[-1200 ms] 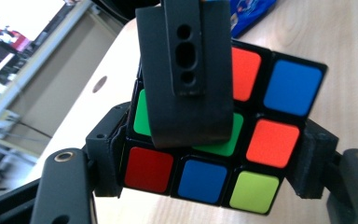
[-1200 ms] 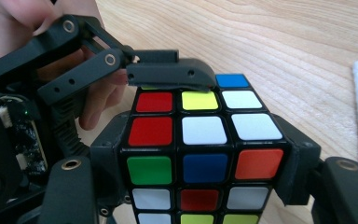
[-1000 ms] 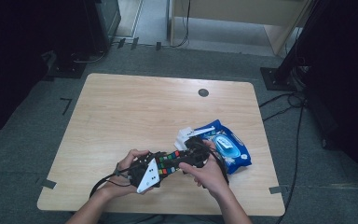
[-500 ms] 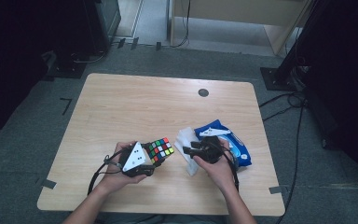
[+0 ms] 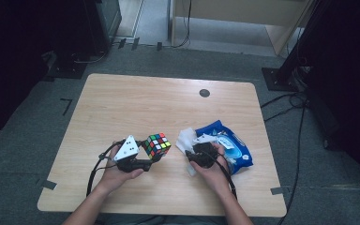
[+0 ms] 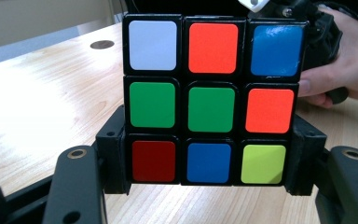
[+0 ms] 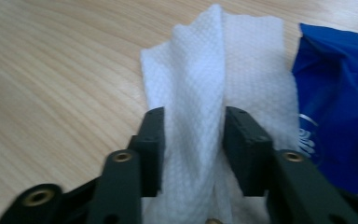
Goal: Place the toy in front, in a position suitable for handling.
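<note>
While the person's left hand (image 5: 115, 171) keeps low over the near left part of the wooden worktop (image 5: 136, 105), the left tool (image 5: 152, 157) clamps a puzzle cube (image 5: 157, 144) by its two opposite sides. In the left gripper view the cube (image 6: 209, 100) sits squarely between the black jaws, its pads pressed against the lower row, one face with a green centre turned to the camera. The cube is lifted clear of the wood, just left of the worktop's middle line.

Further right, the right tool (image 5: 192, 149) points at a white wipe (image 5: 186, 138) that lies crumpled on the worktop, touching the left edge of a blue wipes packet (image 5: 227, 147). In the right gripper view a raised fold of the wipe (image 7: 214, 79) stands between the two jaws, which have just been closing around it; the pads look to touch the cloth on both sides. The packet (image 7: 340, 102) lies immediately right of that tool. The right hand (image 5: 213, 168) rests behind the tool, near the front edge.
</note>
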A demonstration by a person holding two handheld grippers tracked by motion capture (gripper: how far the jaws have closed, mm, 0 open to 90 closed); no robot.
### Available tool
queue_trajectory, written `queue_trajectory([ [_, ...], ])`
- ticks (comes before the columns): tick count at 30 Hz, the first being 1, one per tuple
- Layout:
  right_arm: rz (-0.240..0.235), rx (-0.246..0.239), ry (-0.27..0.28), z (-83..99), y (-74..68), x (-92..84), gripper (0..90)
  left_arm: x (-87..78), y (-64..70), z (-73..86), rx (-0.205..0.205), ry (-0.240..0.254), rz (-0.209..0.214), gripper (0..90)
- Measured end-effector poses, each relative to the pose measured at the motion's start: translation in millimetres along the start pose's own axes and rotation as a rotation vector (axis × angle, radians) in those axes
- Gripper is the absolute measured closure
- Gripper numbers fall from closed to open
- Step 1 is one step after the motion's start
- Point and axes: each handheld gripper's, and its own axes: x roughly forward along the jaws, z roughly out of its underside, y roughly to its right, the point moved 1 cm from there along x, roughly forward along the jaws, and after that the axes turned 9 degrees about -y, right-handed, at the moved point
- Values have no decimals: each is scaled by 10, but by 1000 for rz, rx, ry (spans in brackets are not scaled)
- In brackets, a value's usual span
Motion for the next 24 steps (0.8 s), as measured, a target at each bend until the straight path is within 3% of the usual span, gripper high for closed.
queue_trajectory([
  [2, -13, 37, 6, 8, 30, -6, 840, 0, 1, 1, -1, 0, 0, 345],
  [5, -34, 67, 18, 8, 34, -34, 881, 8, 3, 4, 1, -5, -5, 345],
  [8, -53, 37, 90, -44, -53, -177, 886, 24, 11, 10, 5, -10, -6, 345],
  [12, -83, 7, 222, -163, -251, -520, 887, 46, 36, 16, 19, -21, -8, 345],
  [14, -120, -3, 287, -213, -359, -703, 887, 60, 57, 17, 23, -21, -6, 345],
  [17, -214, -35, 375, -259, -534, -933, 887, 87, 107, 14, 43, -26, -5, 345],
  [21, -294, -92, 431, -274, -759, -1067, 886, 119, 198, -5, 78, -26, 10, 345],
  [24, -306, -122, 422, -264, -862, -1025, 886, 113, 258, -34, 77, -12, 32, 345],
])
